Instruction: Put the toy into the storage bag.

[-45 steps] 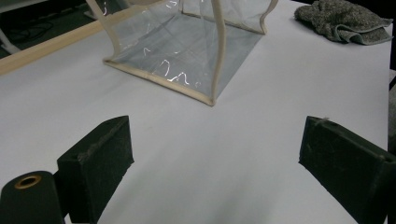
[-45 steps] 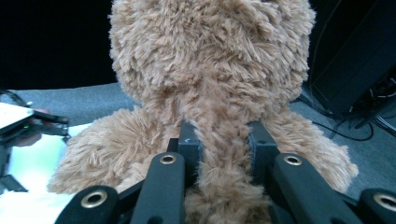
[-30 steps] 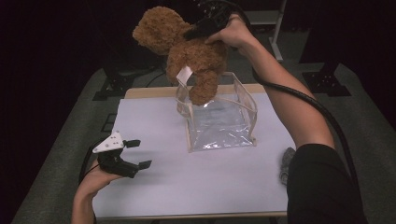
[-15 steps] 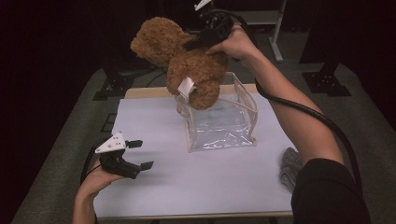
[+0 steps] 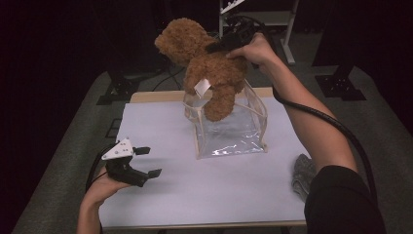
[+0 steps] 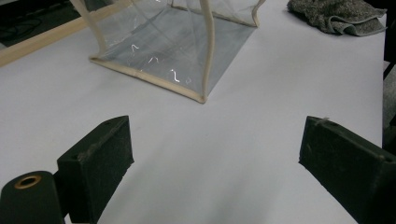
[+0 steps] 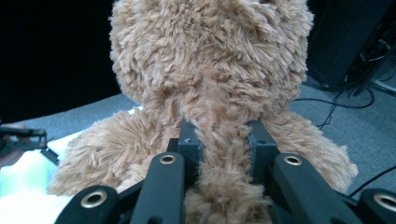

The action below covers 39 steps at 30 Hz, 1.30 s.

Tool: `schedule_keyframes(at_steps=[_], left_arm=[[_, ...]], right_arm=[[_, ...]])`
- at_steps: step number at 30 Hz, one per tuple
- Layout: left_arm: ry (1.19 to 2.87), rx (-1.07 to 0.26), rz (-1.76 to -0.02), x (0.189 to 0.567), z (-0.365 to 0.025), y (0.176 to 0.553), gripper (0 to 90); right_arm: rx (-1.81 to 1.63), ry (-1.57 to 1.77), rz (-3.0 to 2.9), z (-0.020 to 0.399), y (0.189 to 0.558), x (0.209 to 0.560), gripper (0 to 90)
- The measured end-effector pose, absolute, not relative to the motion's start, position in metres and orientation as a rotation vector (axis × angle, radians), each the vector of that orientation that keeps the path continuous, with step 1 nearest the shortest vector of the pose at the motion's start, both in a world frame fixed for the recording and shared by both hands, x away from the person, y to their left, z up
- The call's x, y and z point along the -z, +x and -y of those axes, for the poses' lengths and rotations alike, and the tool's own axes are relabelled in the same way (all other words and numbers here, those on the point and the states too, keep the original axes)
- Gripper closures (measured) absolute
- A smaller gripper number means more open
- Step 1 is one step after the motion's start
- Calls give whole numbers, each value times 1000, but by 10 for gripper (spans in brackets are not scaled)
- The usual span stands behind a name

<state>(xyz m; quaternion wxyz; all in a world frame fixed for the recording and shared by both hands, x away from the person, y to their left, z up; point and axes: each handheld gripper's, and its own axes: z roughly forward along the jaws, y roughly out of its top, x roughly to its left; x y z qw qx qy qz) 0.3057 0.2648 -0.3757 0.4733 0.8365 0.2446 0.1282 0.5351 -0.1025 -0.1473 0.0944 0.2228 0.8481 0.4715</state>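
The right gripper [image 7: 223, 140] pinches the fuzzy brown teddy bear [image 5: 209, 68], jaws clenched on its plush, holding it over the clear plastic bag with cream trim [image 5: 229, 131], one leg dipping into the mouth. The left gripper [image 5: 146, 163] rests released above the white table [image 5: 195, 195]. A grey crumpled cloth [image 5: 303, 173] lies right of the bag.

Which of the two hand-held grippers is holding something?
The right hand-held gripper, raised above the clear bag, grips the brown teddy bear. The left hand-held gripper is open and empty, low over the table.
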Motion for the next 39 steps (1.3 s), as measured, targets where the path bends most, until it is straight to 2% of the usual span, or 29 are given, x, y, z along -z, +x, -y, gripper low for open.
schedule_keyframes(at_steps=[17, 39], left_arm=[[2051, -303, -600, 378, -264, 309, 85], [2068, -295, -594, 381, -262, 310, 85]], right_arm=[[-1446, 792, -2447, 107, 560, 142, 724], [-1471, 877, -2341, 112, 569, 144, 724]])
